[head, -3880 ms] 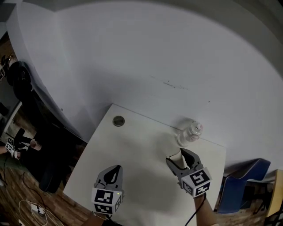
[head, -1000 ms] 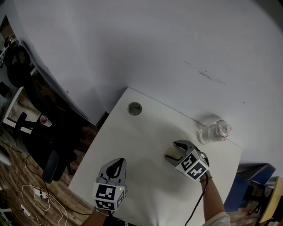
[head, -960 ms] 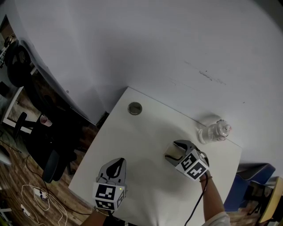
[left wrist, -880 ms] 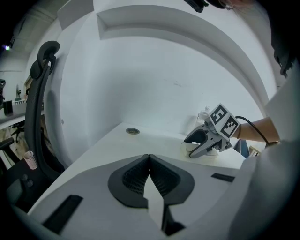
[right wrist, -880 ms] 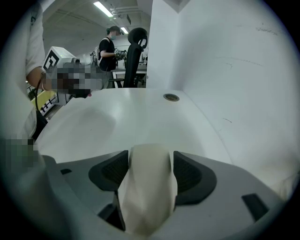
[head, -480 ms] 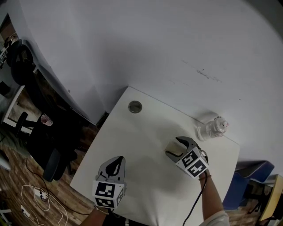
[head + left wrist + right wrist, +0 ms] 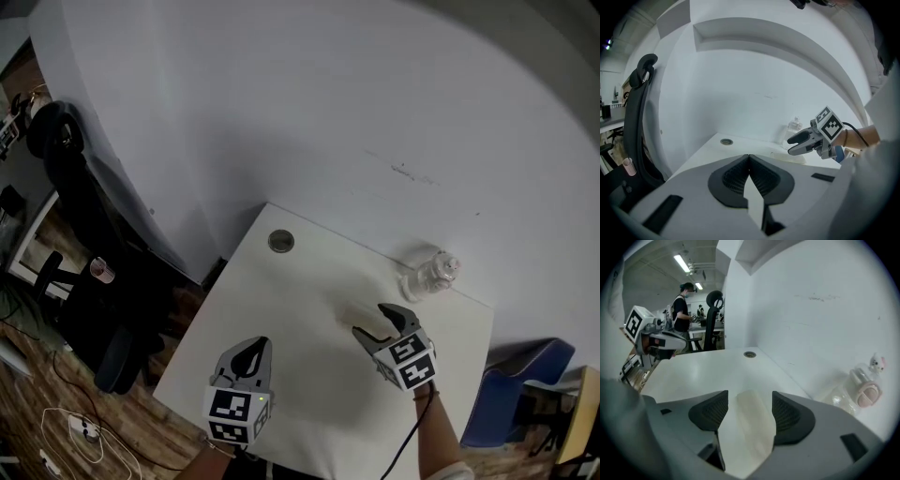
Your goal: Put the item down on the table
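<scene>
Since the earlier frames, where the right claw (image 7: 373, 322) was carrying a pale item between its jaws, those jaws are now standing wide apart and are no longer gripping it. The item (image 7: 750, 420), a flat cream-coloured strip, is lying on the white bench (image 7: 281, 309), directly below the gap between the jaws. In the right gripper view neither ribbed pad seems to be touching it. Its long axis is running along the line of the jaws, pointing away from the claw toward the small round grommet (image 7: 280, 242) at the far end of the bench.

The left claw (image 7: 248, 352) is hovering well apart at the near-left of the bench, with its jaws pressed together on nothing. The right claw is by far the nearer. A clear bottle (image 7: 427, 275) with a pink cap is lying by the wall, off to the right of the strip and clear of it. By the look of it the putting-down is done, and what remains is drawing the right claw straight back along the strip's axis without dragging it.
</scene>
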Demonstrator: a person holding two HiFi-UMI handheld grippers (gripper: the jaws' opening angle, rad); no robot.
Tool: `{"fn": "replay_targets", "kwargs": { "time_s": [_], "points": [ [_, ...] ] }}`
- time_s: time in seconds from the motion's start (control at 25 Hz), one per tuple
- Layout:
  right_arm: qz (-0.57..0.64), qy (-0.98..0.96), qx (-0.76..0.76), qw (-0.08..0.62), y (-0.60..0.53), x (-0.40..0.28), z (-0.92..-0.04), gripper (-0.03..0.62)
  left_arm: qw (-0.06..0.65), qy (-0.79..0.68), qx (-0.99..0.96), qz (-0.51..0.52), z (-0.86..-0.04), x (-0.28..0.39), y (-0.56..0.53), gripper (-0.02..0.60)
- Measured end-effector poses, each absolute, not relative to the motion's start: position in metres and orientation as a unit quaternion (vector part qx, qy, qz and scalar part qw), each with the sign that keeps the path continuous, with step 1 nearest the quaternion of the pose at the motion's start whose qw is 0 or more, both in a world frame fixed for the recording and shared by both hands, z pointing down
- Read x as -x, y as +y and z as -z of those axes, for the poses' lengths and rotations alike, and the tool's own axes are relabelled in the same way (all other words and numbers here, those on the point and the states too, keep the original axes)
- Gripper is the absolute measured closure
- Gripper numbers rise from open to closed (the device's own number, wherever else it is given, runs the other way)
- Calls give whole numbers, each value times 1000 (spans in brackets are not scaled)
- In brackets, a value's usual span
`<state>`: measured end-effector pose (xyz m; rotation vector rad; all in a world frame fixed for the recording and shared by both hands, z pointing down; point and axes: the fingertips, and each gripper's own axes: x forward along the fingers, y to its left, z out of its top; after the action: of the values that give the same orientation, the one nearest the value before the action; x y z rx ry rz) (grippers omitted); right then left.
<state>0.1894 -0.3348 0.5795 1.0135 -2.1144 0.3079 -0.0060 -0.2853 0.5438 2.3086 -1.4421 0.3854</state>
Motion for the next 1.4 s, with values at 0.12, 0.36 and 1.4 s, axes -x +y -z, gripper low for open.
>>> {"fn": "replay_targets", "kwargs": {
  "time_s": [0.12, 0.36, 1.4],
  "points": [
    [-128, -819, -440, 346, -329, -199, -560, 290, 187, -513, -828, -129, -532, 2, -282, 565],
    [-150, -776, -550, 270, -304, -225, -518, 304, 171, -504, -840, -106, -506, -12, -276, 565],
    [-113, -614, -778, 76, -178, -333, -394, 553, 97, -476, -872, -62, -397, -55, -279, 565]
  ]
}}
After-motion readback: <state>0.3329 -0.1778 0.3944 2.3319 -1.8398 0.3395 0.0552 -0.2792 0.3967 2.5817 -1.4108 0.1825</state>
